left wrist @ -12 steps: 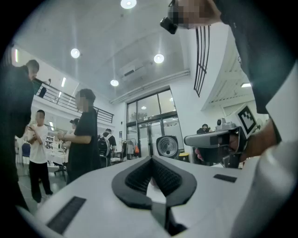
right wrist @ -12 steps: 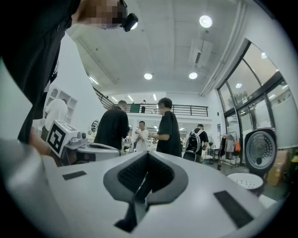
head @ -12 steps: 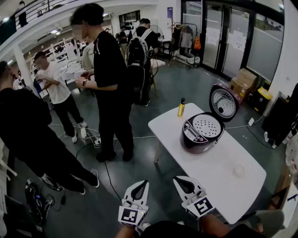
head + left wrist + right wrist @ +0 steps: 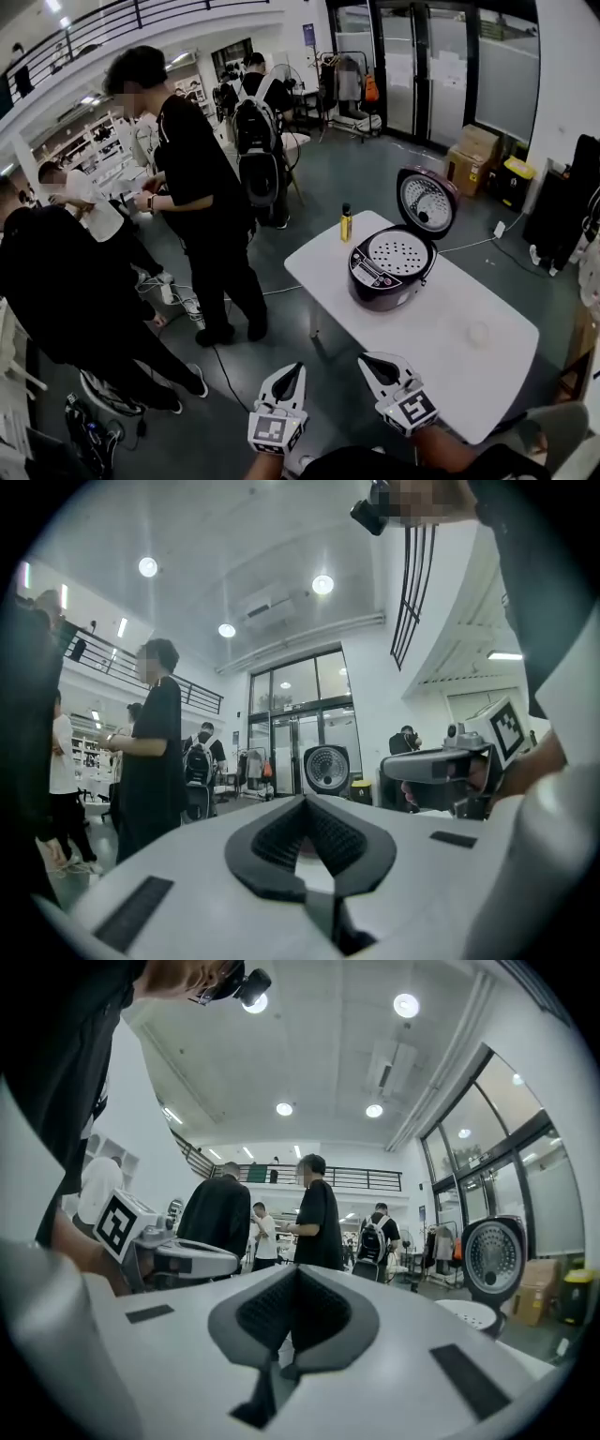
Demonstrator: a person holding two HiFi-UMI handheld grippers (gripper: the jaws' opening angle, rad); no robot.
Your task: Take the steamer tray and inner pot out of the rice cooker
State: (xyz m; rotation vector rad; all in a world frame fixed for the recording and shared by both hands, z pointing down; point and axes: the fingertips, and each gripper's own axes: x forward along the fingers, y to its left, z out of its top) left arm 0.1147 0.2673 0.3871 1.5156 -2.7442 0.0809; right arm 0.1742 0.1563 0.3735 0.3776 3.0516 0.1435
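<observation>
A dark red rice cooker (image 4: pixel 392 267) stands on the white table (image 4: pixel 469 375) with its lid (image 4: pixel 427 201) swung up. The white perforated steamer tray (image 4: pixel 399 251) lies in its mouth; the inner pot under it is hidden. In the right gripper view the lid (image 4: pixel 494 1258) and tray (image 4: pixel 469 1312) show at the right. My left gripper (image 4: pixel 289 375) and right gripper (image 4: pixel 377 363) hang low in the head view, well short of the cooker, both shut and empty. The left gripper (image 4: pixel 305 803) and right gripper (image 4: pixel 292 1274) point level.
A yellow bottle (image 4: pixel 346 223) stands at the table's far corner. A small round white thing (image 4: pixel 479 333) lies on the table near the right. Several people (image 4: pixel 202 187) stand to the left on the grey floor, with cables (image 4: pixel 216 352) trailing there. Boxes (image 4: pixel 473 155) sit by the glass doors.
The head view has shifted: the table and cooker sit slightly lower and further left in the picture. Both grippers stay shut and low, the left one a little further right.
</observation>
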